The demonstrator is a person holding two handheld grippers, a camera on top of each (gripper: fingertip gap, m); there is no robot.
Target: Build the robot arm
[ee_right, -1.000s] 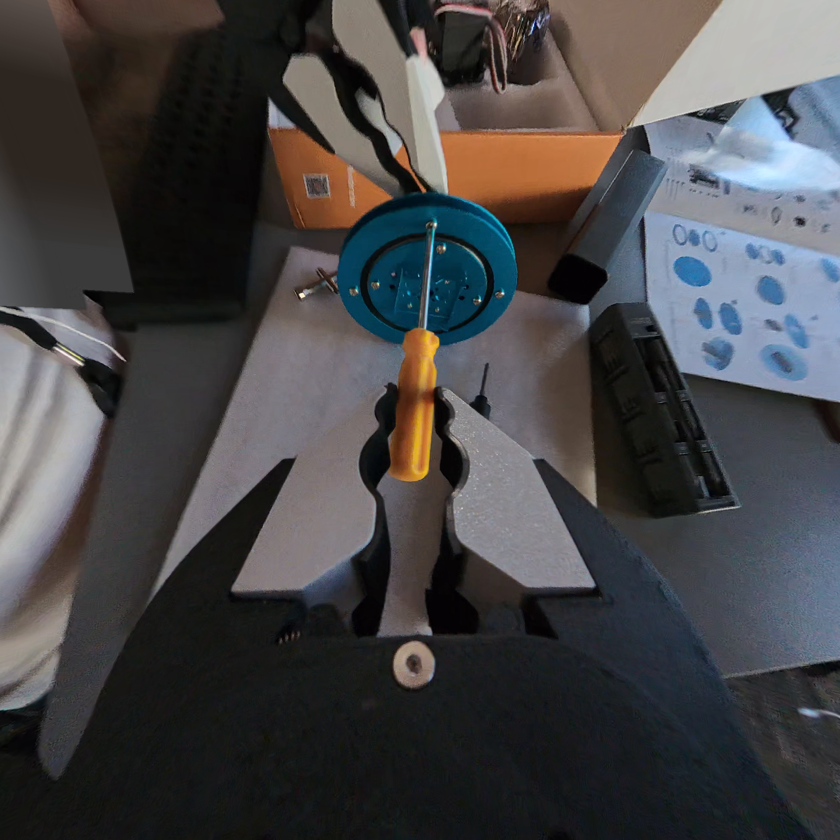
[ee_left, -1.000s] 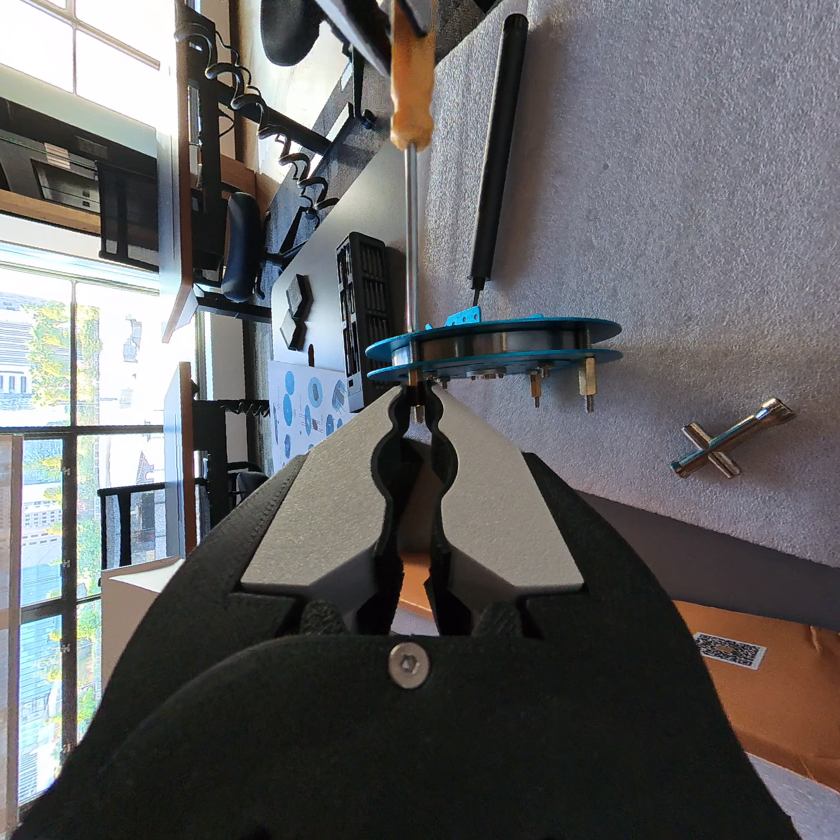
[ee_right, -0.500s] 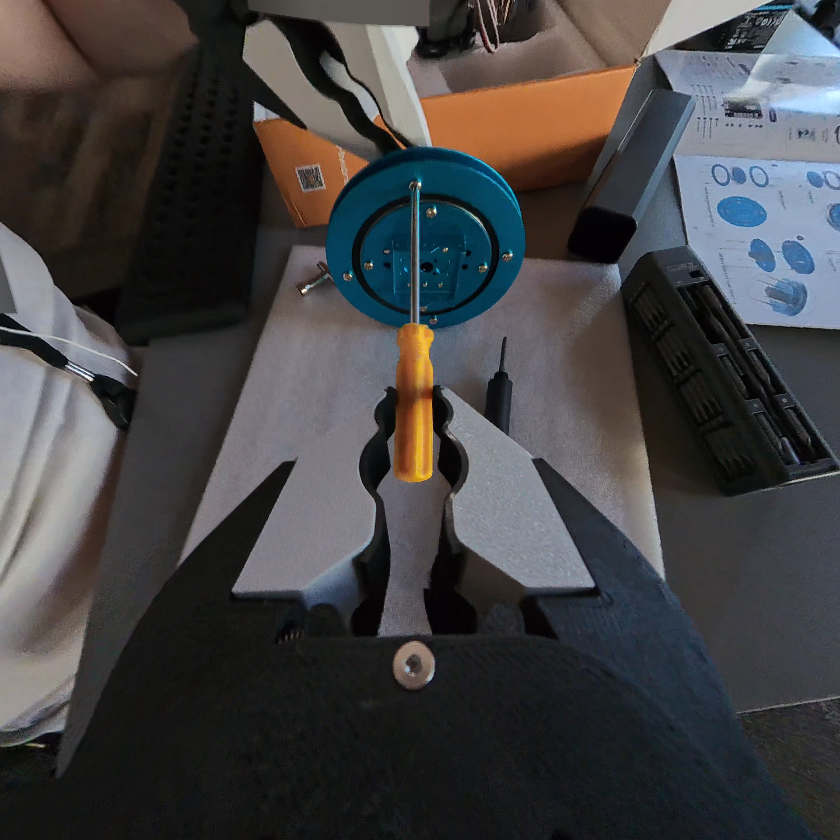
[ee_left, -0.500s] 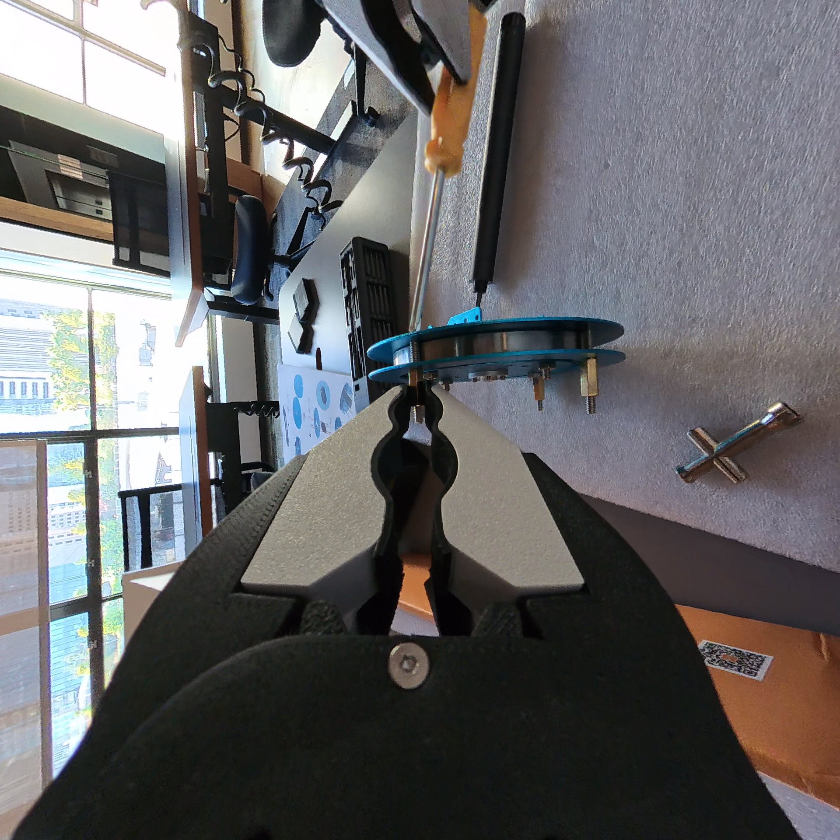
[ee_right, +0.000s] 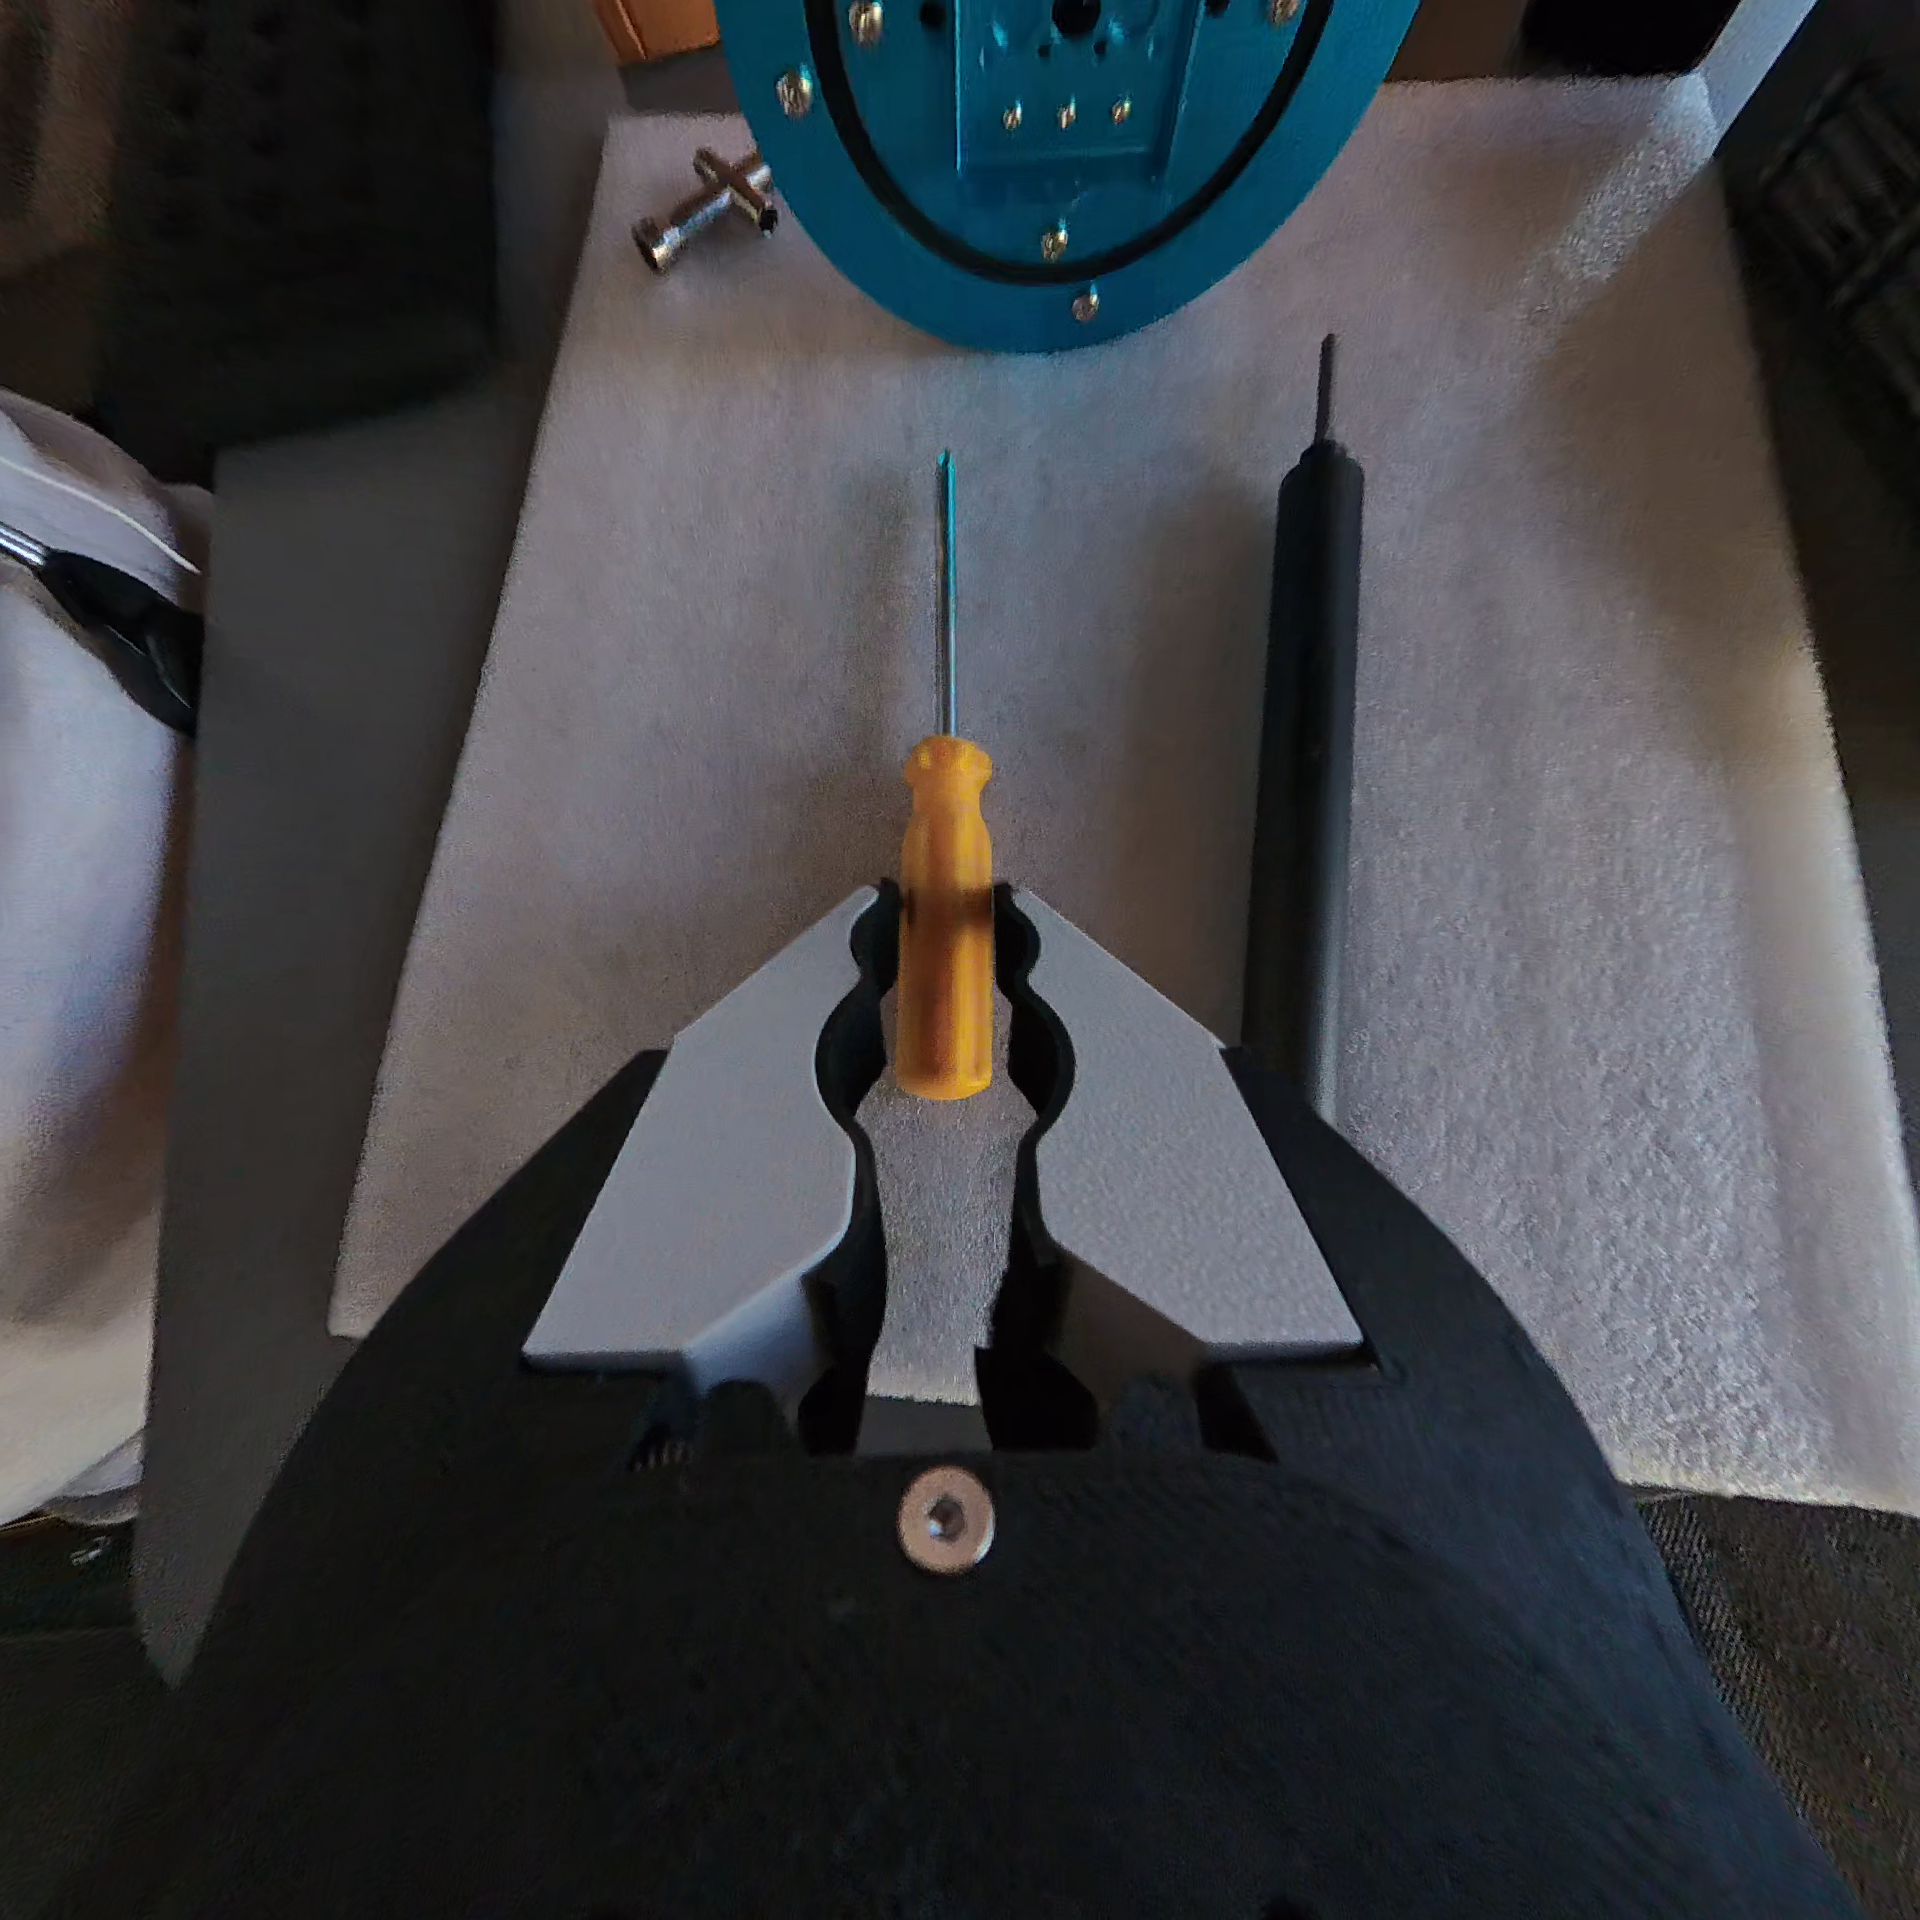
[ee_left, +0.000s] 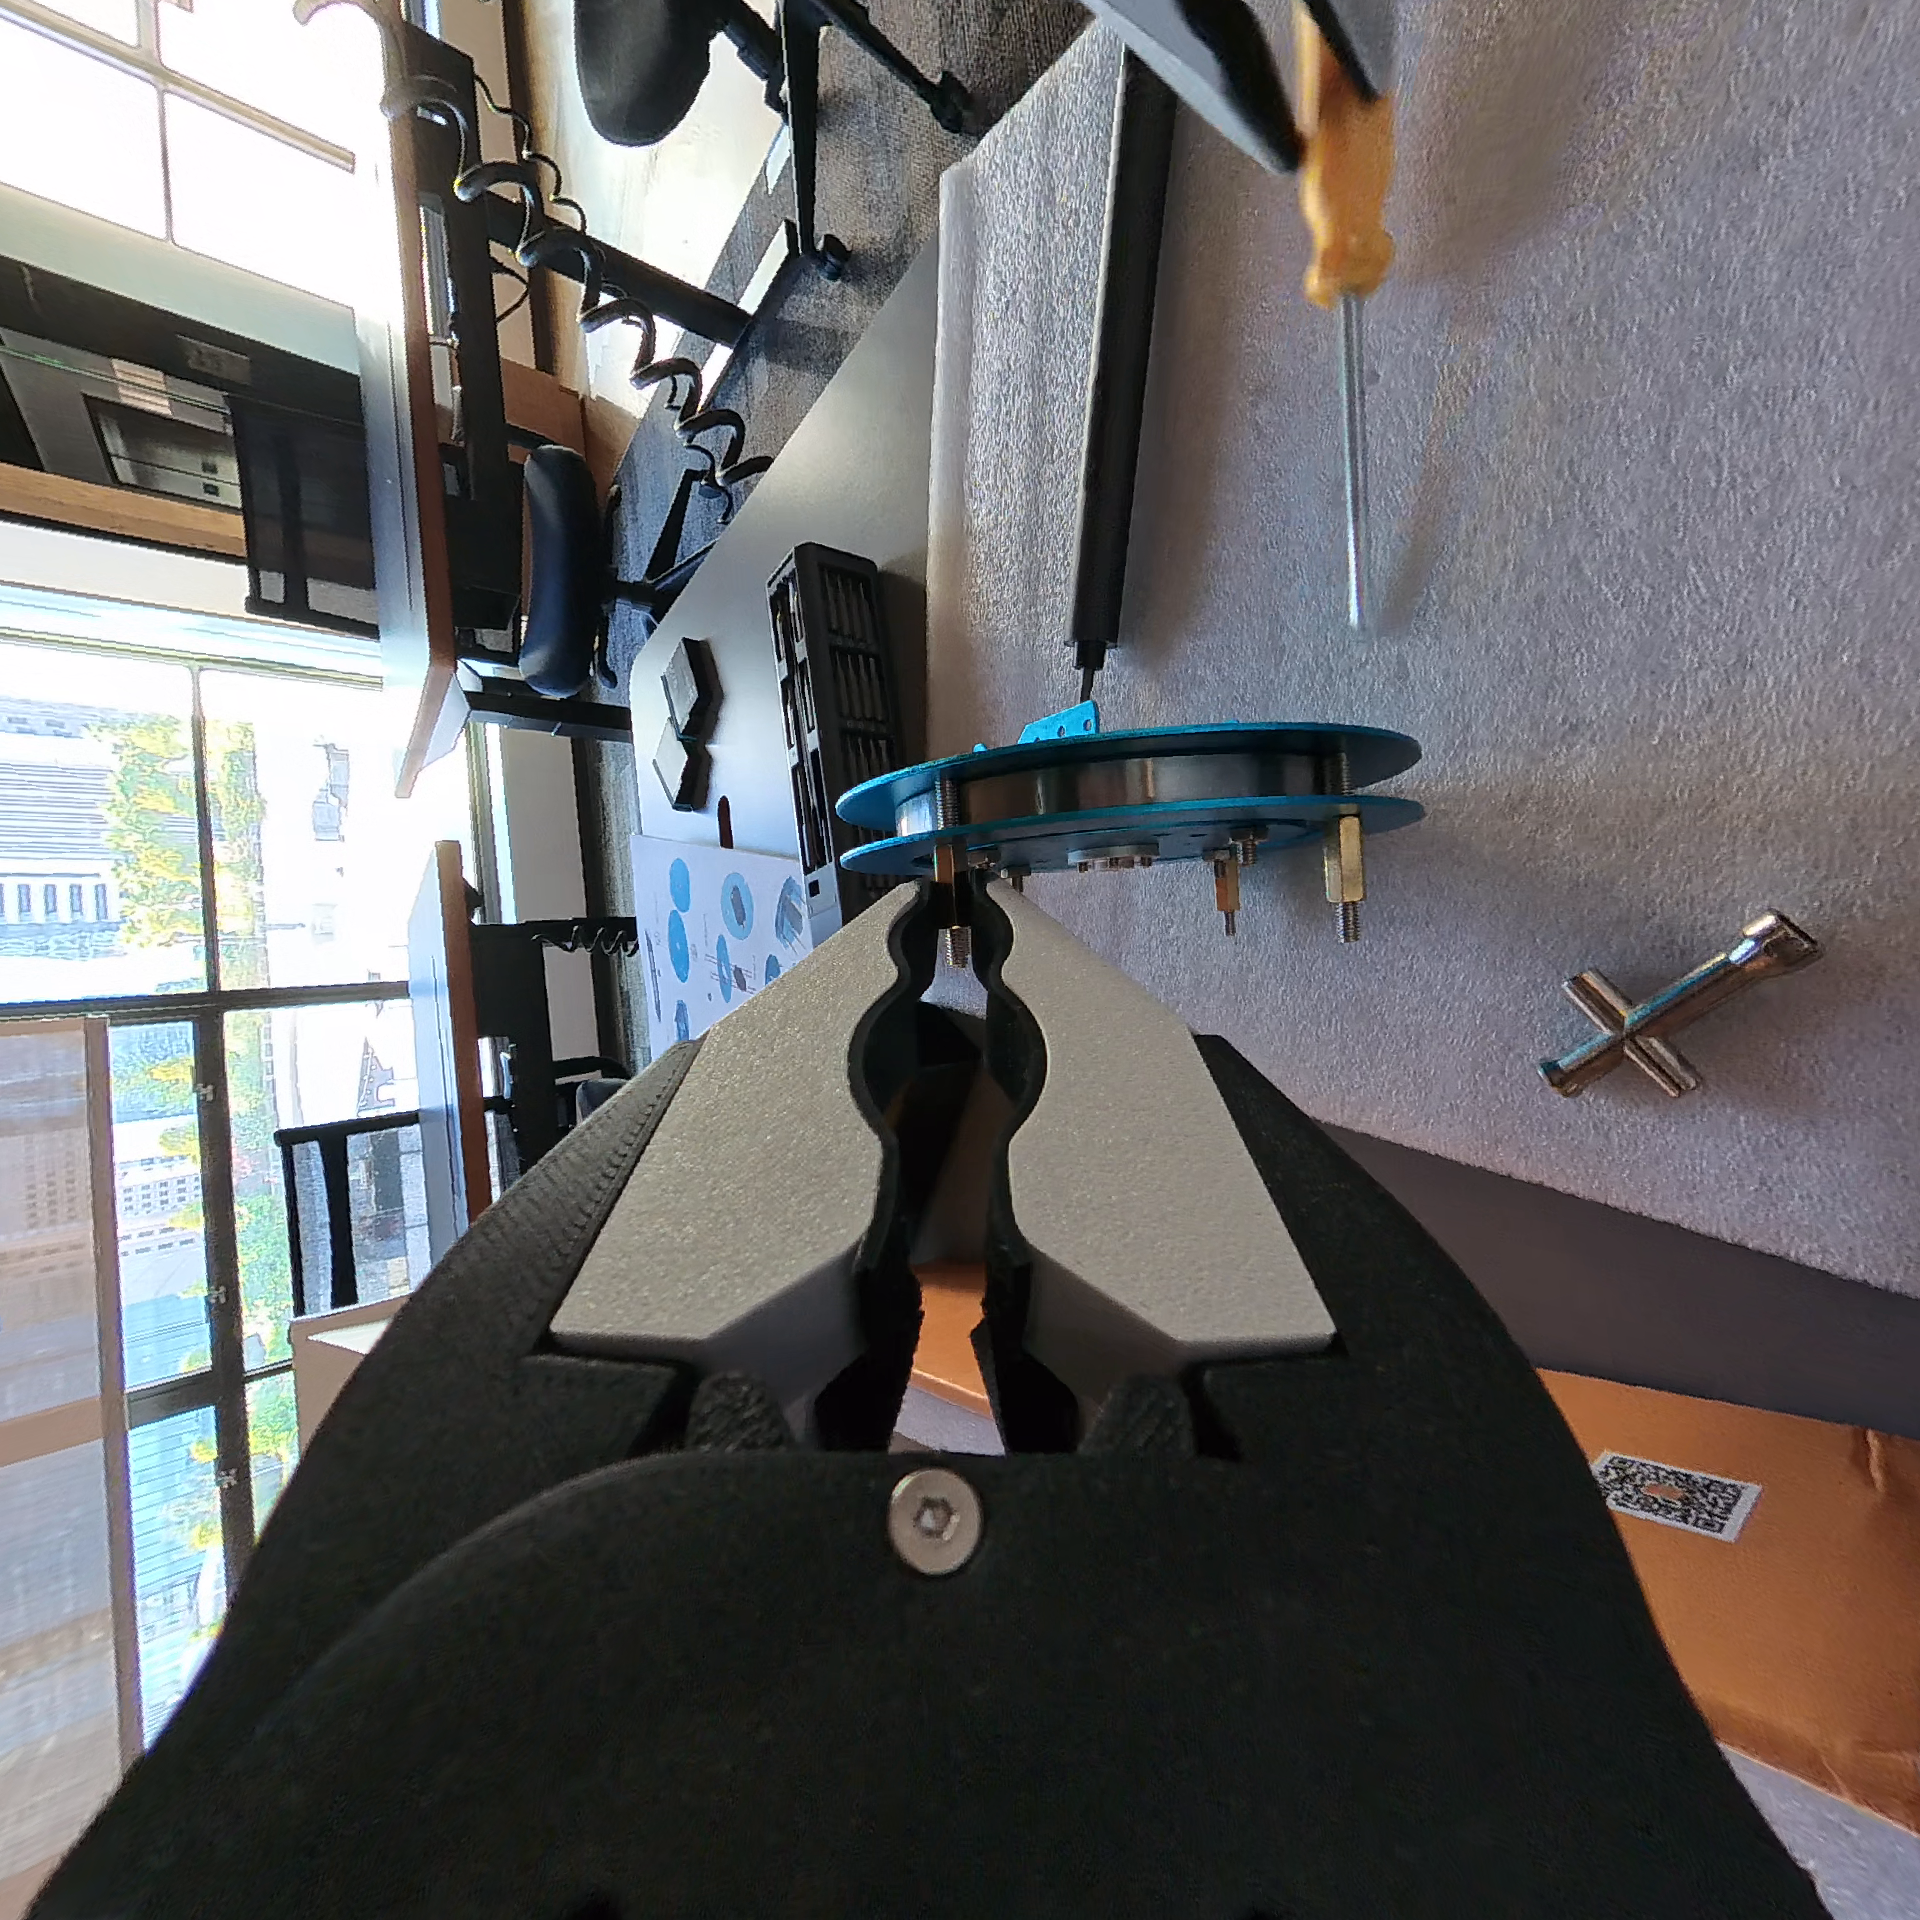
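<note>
My left gripper (ee_left: 954,902) is shut on a brass standoff (ee_left: 952,894) under the rim of a blue two-disc assembly (ee_left: 1127,800) and holds the assembly on edge over the grey foam pad (ee_left: 1621,520). The assembly also shows at the top of the right wrist view (ee_right: 1039,208). My right gripper (ee_right: 943,902) is shut on the handle of an orange screwdriver (ee_right: 943,914), whose shaft points toward the assembly, its tip short of it, low over the pad (ee_right: 665,727). The screwdriver appears blurred in the left wrist view (ee_left: 1345,208).
A black screwdriver (ee_right: 1299,748) lies on the pad to the right of the orange one, also in the left wrist view (ee_left: 1117,364). A metal cross wrench (ee_right: 707,208) lies near the assembly. A black bit case (ee_left: 842,717), printed sheet (ee_left: 717,925) and orange cardboard box (ee_left: 1714,1579) surround the pad. The left gripper's tips are roughly 20 cm from the right gripper's. It is some 12 cm from my left tips to the metal cross wrench (ee_right: 707,208). My left wrist view (ee_left: 1660,991) looks at it from another angle.
My right gripper has pulled the orange screwdriver back off the blue assembly and lowered it toward the pad. My left gripper has kept hold of the standoff.
</note>
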